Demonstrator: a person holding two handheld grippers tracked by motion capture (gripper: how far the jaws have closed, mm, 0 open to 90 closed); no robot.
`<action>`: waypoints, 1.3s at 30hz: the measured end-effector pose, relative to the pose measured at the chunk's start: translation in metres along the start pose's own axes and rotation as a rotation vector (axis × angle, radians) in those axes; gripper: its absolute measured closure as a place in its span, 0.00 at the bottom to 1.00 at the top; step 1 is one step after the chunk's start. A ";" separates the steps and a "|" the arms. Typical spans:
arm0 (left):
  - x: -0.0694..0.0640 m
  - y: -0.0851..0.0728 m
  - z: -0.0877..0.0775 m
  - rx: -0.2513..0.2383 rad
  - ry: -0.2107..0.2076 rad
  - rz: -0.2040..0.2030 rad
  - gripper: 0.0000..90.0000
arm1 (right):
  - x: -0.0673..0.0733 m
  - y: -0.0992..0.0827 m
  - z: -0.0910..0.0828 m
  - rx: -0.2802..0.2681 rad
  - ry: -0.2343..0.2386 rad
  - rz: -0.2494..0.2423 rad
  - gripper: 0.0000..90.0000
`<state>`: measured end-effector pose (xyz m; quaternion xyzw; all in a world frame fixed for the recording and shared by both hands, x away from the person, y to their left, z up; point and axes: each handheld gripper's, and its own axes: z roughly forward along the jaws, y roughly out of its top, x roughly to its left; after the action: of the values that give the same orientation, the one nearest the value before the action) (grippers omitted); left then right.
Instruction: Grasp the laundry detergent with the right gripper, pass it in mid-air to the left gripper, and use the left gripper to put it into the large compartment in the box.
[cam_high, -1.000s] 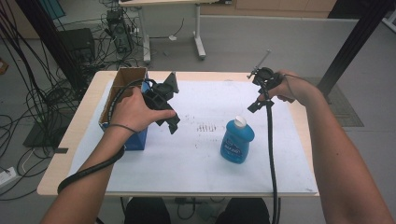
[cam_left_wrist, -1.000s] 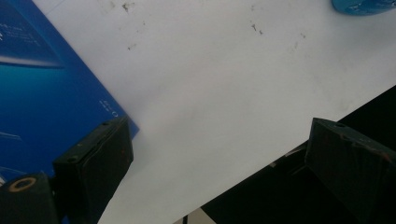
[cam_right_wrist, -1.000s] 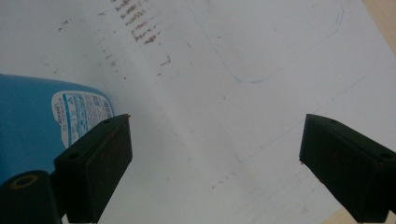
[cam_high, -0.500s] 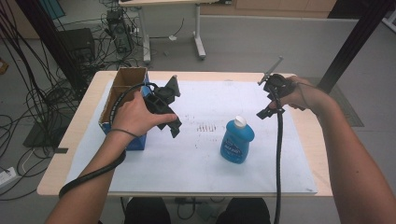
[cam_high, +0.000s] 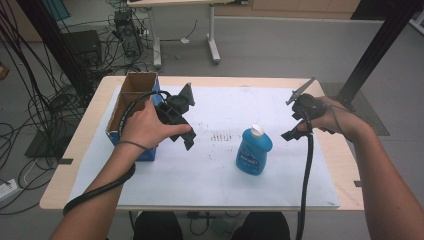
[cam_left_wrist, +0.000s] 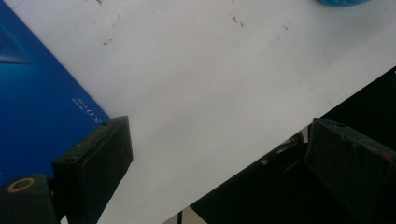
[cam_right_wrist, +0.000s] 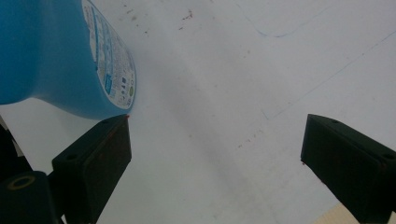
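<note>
The bottle (cam_high: 254, 150) stood upright mid-table, at four o'clock from the box (cam_high: 131, 111). The right gripper (cam_high: 295, 131), jaws spread wide and empty, hung at the bottle's three o'clock, likely lined up to grasp it. The left gripper (cam_high: 186, 132), also wide open and empty, waited beside the box.

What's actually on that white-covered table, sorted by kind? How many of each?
Blue bottle with a white cap: 1
Open cardboard box with blue sides: 1
Hand-held grippers, the left gripper and the right gripper, both with fingers apart and holding nothing: 2
Total: 4
</note>
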<state>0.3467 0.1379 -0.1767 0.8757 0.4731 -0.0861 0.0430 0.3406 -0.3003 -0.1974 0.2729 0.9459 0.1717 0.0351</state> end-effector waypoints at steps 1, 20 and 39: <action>-0.001 -0.001 0.001 0.000 0.002 0.001 0.08 | 0.001 -0.003 0.000 -0.007 0.002 0.003 0.09; -0.013 -0.010 0.005 -0.011 -0.010 0.012 0.08 | 0.019 -0.051 0.002 -0.108 0.028 0.026 0.08; -0.014 -0.013 0.013 -0.013 -0.019 0.007 0.08 | 0.038 -0.084 0.009 -0.156 0.043 0.034 0.06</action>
<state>0.3270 0.1310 -0.1863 0.8762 0.4703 -0.0910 0.0537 0.2678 -0.3436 -0.2340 0.2815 0.9255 0.2514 0.0332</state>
